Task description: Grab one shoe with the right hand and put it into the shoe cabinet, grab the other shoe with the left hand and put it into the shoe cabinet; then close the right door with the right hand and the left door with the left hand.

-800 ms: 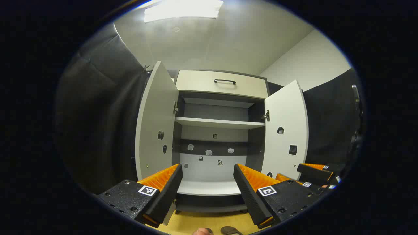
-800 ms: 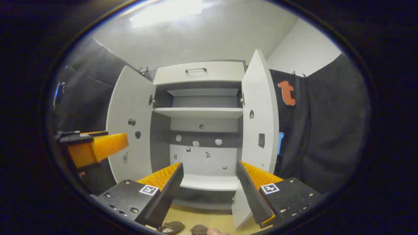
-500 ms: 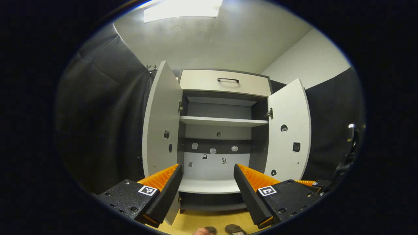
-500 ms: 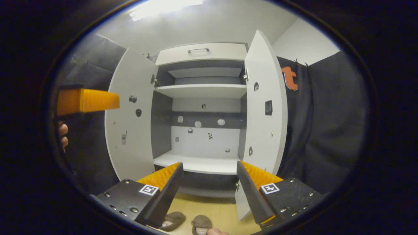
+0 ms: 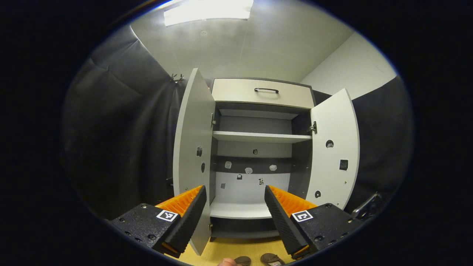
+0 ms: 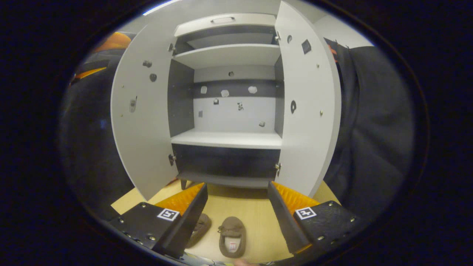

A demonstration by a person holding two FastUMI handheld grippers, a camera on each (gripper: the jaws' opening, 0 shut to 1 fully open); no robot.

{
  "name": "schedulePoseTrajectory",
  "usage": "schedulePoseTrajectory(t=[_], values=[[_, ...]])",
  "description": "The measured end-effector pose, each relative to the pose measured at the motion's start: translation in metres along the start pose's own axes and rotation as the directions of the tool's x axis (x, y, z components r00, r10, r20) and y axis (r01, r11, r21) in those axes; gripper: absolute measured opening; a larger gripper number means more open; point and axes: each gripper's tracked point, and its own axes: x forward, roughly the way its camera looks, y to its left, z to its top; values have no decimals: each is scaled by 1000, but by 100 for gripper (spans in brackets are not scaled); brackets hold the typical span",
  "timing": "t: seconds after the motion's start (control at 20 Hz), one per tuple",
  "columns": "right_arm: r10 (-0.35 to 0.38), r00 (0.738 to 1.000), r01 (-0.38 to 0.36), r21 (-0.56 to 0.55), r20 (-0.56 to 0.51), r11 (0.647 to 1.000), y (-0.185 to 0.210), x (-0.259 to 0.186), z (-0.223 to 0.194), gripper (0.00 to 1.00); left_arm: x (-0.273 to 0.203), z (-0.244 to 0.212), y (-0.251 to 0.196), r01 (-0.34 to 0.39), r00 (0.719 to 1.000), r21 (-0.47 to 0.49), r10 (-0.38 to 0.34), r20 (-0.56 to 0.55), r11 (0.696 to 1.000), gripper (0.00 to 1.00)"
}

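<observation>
Both sets of jaws are spread wide with nothing between them. From the right gripper view, the right gripper (image 6: 236, 218) hangs over the wooden floor (image 6: 258, 221) just in front of the shoe cabinet (image 6: 227, 140), pointing down at a pair of brown slippers. One shoe (image 6: 232, 236) lies in plain sight between the two fingers, toe pointing at the cabinet, and the other shoe (image 6: 201, 227) sits just beside it on the left, half tucked behind the left finger. So both are on the floor, not in the cabinet.

Over in the left gripper view, the left gripper (image 5: 234, 218) is held higher and looks straight into the cabinet. The left door (image 5: 194, 147) and the right door (image 5: 334, 147) both stand open, and the shelves inside are bare. Up top there's a drawer (image 5: 264, 96) with a dark handle. You can just catch the tips of the slippers at the bottom edge there too.
</observation>
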Motion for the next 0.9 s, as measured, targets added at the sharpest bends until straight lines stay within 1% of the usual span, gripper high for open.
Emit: schedulePoseTrajectory(t=[0.05, 0.15, 0.25, 0.3, 0.35, 0.4, 0.45, 0.5, 0.55, 0.6, 0.7, 0.75, 0.8, 0.9], values=[[-8, 999, 8, -8, -36, 1000, -1, 7, -19, 98, 1, 0, 3, -4, 1000, 0, 4, -2, 1000, 96], [-10, 994, 8, -25, -110, 1000, -1, 20, -56, 99, 4, -3, 8, -16, 1000, 5, 16, -5, 1000, 96], [-11, 982, 4, -33, -190, 999, 0, 29, -92, 98, 6, -5, 12, -22, 1000, 11, 22, -11, 1000, 96], [-7, 975, 1, -28, -223, 1000, 2, 34, -108, 99, 7, -6, 14, -23, 1000, 13, 24, -13, 1000, 92], [-4, 965, -1, -20, -262, 1000, 3, 38, -126, 99, 8, -7, 16, -24, 1000, 14, 24, -16, 1000, 92], [-1, 954, -3, -10, -299, 1000, 6, 41, -139, 98, 9, -9, 18, -24, 1000, 15, 24, -19, 1000, 96], [2, 942, -3, -3, -335, 1000, 9, 45, -155, 99, 11, -10, 19, -22, 999, 13, 23, -22, 1000, 96], [9, 930, -8, 5, -366, 1000, 13, 47, -167, 99, 12, -13, 20, -20, 999, 11, 21, -28, 1000, 92], [19, 919, -15, 13, -393, 1000, 17, 50, -180, 99, 13, -15, 21, -20, 999, 9, 20, -34, 1000, 92], [30, 910, -25, 18, -414, 1000, 22, 53, -189, 99, 13, -19, 22, -19, 999, 8, 20, -40, 1000, 96], [56, 887, -49, 25, -458, 998, 32, 56, -209, 98, 14, -24, 24, -17, 998, 11, 17, -55, 1000, 96], [65, 876, -57, 31, -478, 998, 38, 57, -219, 99, 14, -27, 25, -15, 998, 15, 16, -64, 1000, 92], [70, 866, -61, 33, -495, 998, 43, 59, -228, 99, 15, -29, 27, -13, 997, 18, 14, -69, 1000, 96], [60, 845, -58, 21, -532, 998, 46, 63, -247, 98, 16, -31, 30, -4, 997, 18, 5, -73, 1000, 96]])
